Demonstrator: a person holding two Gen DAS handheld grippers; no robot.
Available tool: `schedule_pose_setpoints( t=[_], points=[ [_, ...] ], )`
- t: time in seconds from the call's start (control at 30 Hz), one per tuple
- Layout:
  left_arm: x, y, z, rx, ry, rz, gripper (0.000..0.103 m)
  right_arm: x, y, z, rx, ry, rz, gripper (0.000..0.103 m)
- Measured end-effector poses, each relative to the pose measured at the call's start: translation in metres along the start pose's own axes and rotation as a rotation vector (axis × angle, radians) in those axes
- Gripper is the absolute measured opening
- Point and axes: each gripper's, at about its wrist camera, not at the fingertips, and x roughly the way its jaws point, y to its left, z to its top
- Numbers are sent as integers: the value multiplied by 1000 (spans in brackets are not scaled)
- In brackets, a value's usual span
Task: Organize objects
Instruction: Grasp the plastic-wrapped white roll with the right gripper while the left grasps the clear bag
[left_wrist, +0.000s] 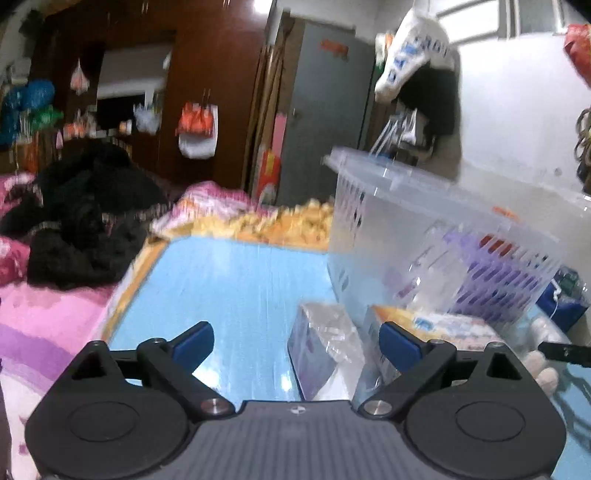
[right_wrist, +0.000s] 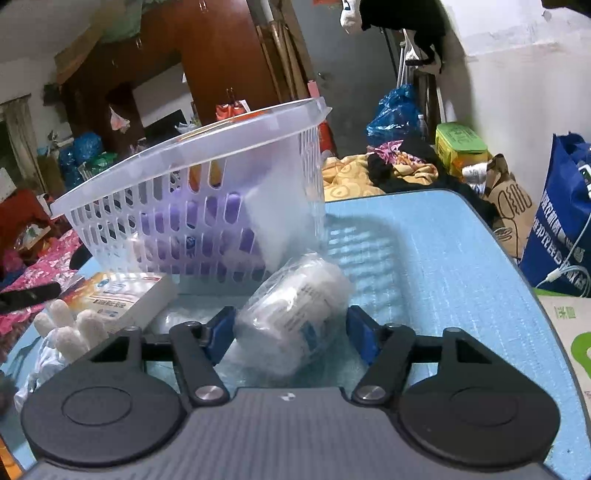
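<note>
Blue mat (right_wrist: 443, 266): right gripper (right_wrist: 291, 325) jaws around wrapped roll (right_wrist: 295, 306), print illegible; left gripper (left_wrist: 295, 345) jaws wide.

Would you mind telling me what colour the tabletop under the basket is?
Light blue; the tabletop shows best in the right wrist view, beneath the translucent white basket.

The basket (right_wrist: 207, 192) is showing as translucent white slotted plastic. Just in front of it, a white roll (right_wrist: 295, 314) is lying in crinkly, shiny clear film, and a glossy cardboard box (right_wrist: 122, 295) is sitting nearby. The blue tabletop (right_wrist: 461, 266) beneath the basket is looking smooth with a faint woven grain, slightly reflective.
</note>
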Motion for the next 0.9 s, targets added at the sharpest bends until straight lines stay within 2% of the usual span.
schedule_pose_setpoints(
  t=[0.1,0.13,0.17,0.2,0.23,0.27,0.3,0.37,0.63,0.9],
  points=[
    [10,3,0,-19,57,14,91,-1,1,-1,-2,-2,2,67],
    [11,3,0,-18,67,15,87,-1,2,-2,-3,-3,0,67],
    [13,3,0,-17,75,18,78,-1,2,-2,-5,-4,0,66],
    [13,2,-1,-15,79,24,75,-1,2,-2,-6,-5,1,66],
    [13,0,0,-13,75,34,65,-1,3,-3,-6,-7,4,66],
    [13,0,0,-15,74,29,45,-2,3,-3,-7,-9,9,66],
    [13,1,0,-22,75,13,38,-3,3,-4,-8,-15,12,66],
    [12,4,0,-43,71,-31,38,-6,3,-5,-8,-31,21,66],
    [-5,19,-5,-132,-34,-100,38,-20,3,-9,-15,-119,85,65],
    [-17,18,-7,-120,-117,-137,38,-29,3,-10,-16,-196,120,65]
  ],
)
